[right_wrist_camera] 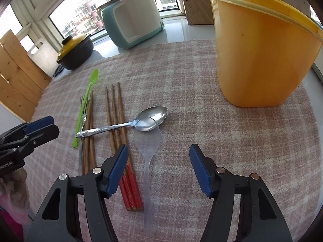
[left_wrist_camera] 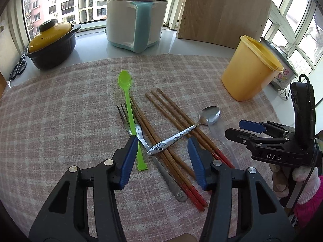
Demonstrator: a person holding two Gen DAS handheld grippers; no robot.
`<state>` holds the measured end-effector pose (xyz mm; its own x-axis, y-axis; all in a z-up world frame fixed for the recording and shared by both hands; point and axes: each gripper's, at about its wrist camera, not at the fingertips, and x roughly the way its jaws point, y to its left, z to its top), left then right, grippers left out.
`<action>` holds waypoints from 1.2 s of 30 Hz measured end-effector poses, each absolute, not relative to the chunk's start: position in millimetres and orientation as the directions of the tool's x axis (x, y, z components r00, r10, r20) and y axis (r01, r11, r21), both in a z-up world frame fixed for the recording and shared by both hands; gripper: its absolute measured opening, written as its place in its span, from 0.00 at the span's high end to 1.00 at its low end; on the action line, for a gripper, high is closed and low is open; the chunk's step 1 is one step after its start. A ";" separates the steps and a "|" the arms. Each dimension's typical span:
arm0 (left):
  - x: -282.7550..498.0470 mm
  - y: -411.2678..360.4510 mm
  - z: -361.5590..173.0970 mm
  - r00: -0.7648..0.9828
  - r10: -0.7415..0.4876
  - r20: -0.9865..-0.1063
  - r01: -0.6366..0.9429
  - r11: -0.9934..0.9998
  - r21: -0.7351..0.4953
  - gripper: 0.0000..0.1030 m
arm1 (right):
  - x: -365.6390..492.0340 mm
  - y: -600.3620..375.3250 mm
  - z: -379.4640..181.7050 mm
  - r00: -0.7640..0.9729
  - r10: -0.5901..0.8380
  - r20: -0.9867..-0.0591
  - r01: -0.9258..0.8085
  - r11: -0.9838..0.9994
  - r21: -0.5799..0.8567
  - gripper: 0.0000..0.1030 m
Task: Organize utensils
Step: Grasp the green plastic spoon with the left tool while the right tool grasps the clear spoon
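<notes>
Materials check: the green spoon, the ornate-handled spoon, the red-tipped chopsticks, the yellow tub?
Green spoon: plastic, likely; bright uniform colour, slightly see-through, moulded end.
Ornate-handled spoon: metal, probably stainless steel; mirror-like bowl, embossed handle.
Red-tipped chopsticks: look like wood or bamboo, brown and matte, with red painted ends.
Yellow tub: plastic, semi-gloss; light glows through its wall, thin moulded rim.

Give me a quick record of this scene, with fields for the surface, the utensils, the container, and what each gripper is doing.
surface: checked cloth
utensils: green spoon, fork, metal spoon lying across red-tipped chopsticks, clear plastic spoon
container: yellow tub, upright, far right
left gripper: open, above the chopsticks and the metal spoon's handle
right gripper: open, straddling the clear plastic spoon
</notes>
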<state>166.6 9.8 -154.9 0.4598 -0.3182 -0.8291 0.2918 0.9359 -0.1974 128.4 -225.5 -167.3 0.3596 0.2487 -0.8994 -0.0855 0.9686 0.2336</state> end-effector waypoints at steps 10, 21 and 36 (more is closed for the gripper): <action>197.3 29.2 -162.9 0.443 -0.313 -0.840 0.240 0.944 -0.225 0.56 | 135.9 -211.7 -183.5 0.330 0.231 -0.915 -0.125 0.972 0.200 0.45; 259.3 37.7 -183.2 0.408 -0.321 -0.854 0.168 0.947 -0.275 0.56 | 135.9 -205.6 -185.2 0.325 0.226 -0.918 -0.143 0.972 0.189 0.45; 292.3 27.3 -213.5 0.342 -0.350 -0.872 0.151 0.936 -0.317 0.71 | 134.3 -186.7 -188.6 0.303 0.150 -0.941 -0.232 0.969 0.079 0.67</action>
<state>292.3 27.3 -213.5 0.3415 -0.3500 -0.8723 0.1507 0.9365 -0.3168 134.3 -186.7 -188.6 0.3034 0.1497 -0.9410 -0.2321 0.9694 0.0794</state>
